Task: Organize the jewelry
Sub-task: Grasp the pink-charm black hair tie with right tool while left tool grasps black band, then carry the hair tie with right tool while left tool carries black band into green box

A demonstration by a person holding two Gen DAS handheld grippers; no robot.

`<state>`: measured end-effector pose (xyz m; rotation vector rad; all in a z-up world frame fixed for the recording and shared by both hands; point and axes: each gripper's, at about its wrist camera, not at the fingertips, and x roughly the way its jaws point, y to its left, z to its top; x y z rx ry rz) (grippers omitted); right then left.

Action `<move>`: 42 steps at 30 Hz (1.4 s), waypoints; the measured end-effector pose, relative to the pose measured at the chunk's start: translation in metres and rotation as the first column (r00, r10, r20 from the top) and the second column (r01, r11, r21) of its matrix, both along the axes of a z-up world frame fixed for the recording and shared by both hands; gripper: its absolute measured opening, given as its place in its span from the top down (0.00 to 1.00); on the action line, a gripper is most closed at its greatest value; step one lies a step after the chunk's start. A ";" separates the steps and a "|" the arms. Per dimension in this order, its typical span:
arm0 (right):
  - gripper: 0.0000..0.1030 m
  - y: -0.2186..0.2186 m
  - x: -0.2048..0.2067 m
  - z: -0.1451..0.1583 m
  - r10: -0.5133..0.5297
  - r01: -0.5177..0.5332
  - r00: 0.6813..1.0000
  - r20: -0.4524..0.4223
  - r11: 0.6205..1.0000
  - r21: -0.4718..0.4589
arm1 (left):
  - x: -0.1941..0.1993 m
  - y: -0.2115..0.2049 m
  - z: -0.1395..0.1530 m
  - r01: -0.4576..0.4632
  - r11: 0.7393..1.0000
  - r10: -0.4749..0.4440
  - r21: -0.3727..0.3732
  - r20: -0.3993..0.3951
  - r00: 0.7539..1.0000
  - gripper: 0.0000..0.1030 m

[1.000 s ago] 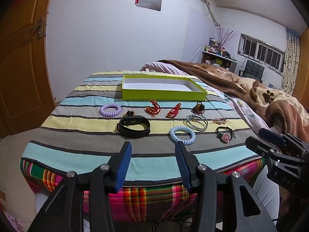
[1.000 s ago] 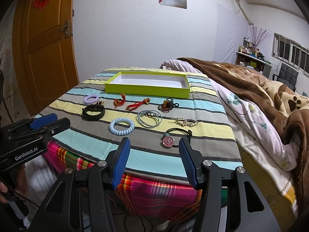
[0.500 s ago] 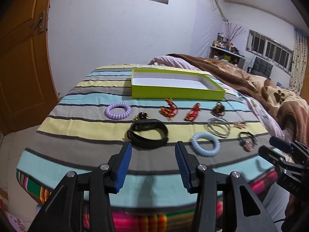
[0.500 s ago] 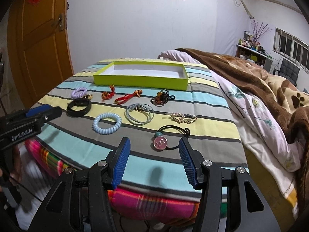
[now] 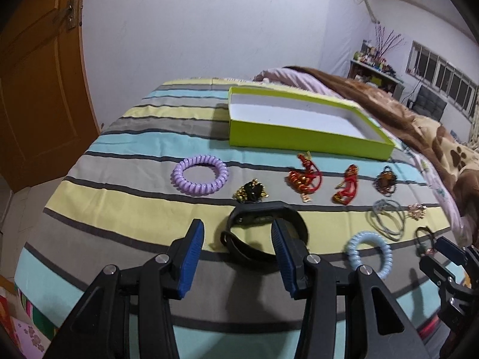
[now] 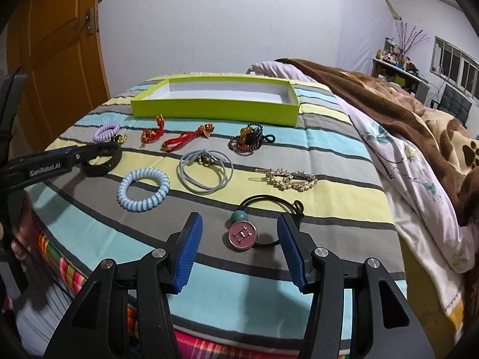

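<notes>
Jewelry lies on a striped cloth before an empty lime-green box (image 5: 299, 137), which also shows in the right wrist view (image 6: 215, 109). My left gripper (image 5: 238, 236) is open, its fingers on either side of a black wristband (image 5: 260, 236). My right gripper (image 6: 239, 233) is open around a black hair tie with a pink H button (image 6: 242, 234). Also laid out are a purple coil tie (image 5: 199, 174), a blue coil tie (image 6: 143, 189), grey elastic loops (image 6: 206, 171), a gold clip (image 6: 289, 178), red cord charms (image 5: 305, 176) and a beaded bracelet (image 6: 248, 140).
The striped table (image 6: 329, 155) drops off at its near edge. A bed with a brown blanket (image 6: 389, 101) lies to the right. A wooden door (image 5: 36, 89) stands at the left. A desk and window are at the far right.
Both grippers have moved forward and down over the table. The left now straddles the black wristband and the right straddles the button hair tie. Both stay open.
</notes>
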<state>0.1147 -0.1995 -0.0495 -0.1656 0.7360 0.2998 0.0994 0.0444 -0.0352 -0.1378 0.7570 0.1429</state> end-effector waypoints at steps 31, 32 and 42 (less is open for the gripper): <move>0.79 -0.004 -0.006 0.012 -0.007 0.007 1.000 0.018 1.000 0.000 | -0.004 0.005 0.005 0.021 1.000 -0.021 0.009 -0.006 1.000 0.86; 0.79 -0.003 -0.007 0.013 -0.007 0.007 1.000 0.022 1.000 0.000 | -0.006 0.004 0.006 0.022 1.000 -0.022 0.009 -0.002 1.000 0.86; 0.80 -0.003 -0.015 0.030 0.006 -0.007 0.997 0.080 1.000 0.005 | -0.017 -0.001 0.027 0.045 0.999 -0.046 0.006 0.053 0.998 0.86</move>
